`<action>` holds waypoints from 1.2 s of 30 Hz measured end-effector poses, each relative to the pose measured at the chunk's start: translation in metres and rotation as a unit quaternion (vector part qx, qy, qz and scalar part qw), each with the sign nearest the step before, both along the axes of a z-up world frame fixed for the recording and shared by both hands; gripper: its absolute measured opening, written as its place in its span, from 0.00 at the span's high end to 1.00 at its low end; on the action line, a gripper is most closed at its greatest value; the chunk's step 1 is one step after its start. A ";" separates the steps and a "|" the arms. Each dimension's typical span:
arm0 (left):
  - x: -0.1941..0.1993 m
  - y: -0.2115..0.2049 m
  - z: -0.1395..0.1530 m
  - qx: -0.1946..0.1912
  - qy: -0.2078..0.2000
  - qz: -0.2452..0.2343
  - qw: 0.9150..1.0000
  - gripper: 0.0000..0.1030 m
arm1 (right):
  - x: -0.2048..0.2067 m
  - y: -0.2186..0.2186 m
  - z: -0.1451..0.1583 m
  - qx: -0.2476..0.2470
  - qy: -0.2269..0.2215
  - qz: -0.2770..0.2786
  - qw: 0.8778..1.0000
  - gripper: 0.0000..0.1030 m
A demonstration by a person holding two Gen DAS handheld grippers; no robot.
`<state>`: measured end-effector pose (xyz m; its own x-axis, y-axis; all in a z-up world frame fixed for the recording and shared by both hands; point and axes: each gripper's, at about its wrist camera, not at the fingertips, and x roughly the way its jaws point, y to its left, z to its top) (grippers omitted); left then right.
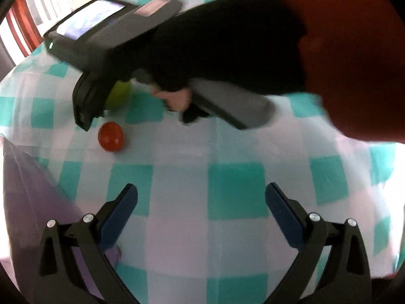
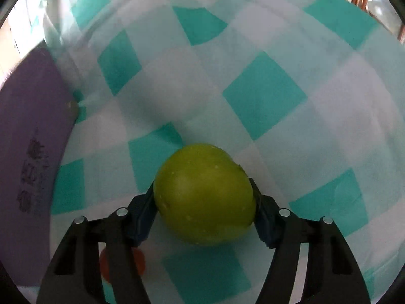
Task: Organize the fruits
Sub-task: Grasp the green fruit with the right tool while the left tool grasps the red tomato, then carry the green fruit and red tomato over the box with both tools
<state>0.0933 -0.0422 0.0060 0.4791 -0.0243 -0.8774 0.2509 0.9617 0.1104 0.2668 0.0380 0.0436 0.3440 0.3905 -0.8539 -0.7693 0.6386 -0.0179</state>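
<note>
My right gripper [image 2: 203, 197] is shut on a green apple [image 2: 203, 193] and holds it just over the teal-and-white checked cloth. In the left wrist view the same apple [image 1: 119, 93] shows between the right gripper's black fingers [image 1: 86, 101]. A small red tomato [image 1: 110, 136] lies on the cloth just in front of that gripper; it also shows below the right gripper's left finger [image 2: 138, 263]. My left gripper [image 1: 201, 201] is open and empty above the cloth, nearer the table's front.
A purple board [image 2: 27, 152] lies at the left of the table, also at the left edge of the left wrist view [image 1: 30, 202]. The person's hand and red sleeve [image 1: 354, 63] fill the upper right there.
</note>
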 end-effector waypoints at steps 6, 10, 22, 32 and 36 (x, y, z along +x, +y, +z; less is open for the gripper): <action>0.041 0.020 -0.005 0.028 -0.037 0.108 0.993 0.02 | -0.001 -0.073 0.056 0.063 -0.021 -0.055 0.996 0.37; 0.067 0.040 -0.012 0.050 -0.045 0.194 0.979 0.02 | -0.010 -0.123 0.089 0.083 -0.042 -0.103 0.990 0.37; 0.101 0.095 -0.022 -0.036 -0.023 0.256 0.966 0.50 | -0.068 -0.184 0.079 0.108 0.006 -0.191 0.976 0.37; 0.069 0.101 0.021 -0.179 0.003 0.184 0.966 0.69 | -0.106 -0.186 0.077 0.076 0.038 -0.244 0.966 0.37; 0.039 0.102 0.085 -0.205 -0.039 0.138 0.968 0.69 | -0.139 -0.187 0.115 0.081 0.017 -0.256 0.963 0.37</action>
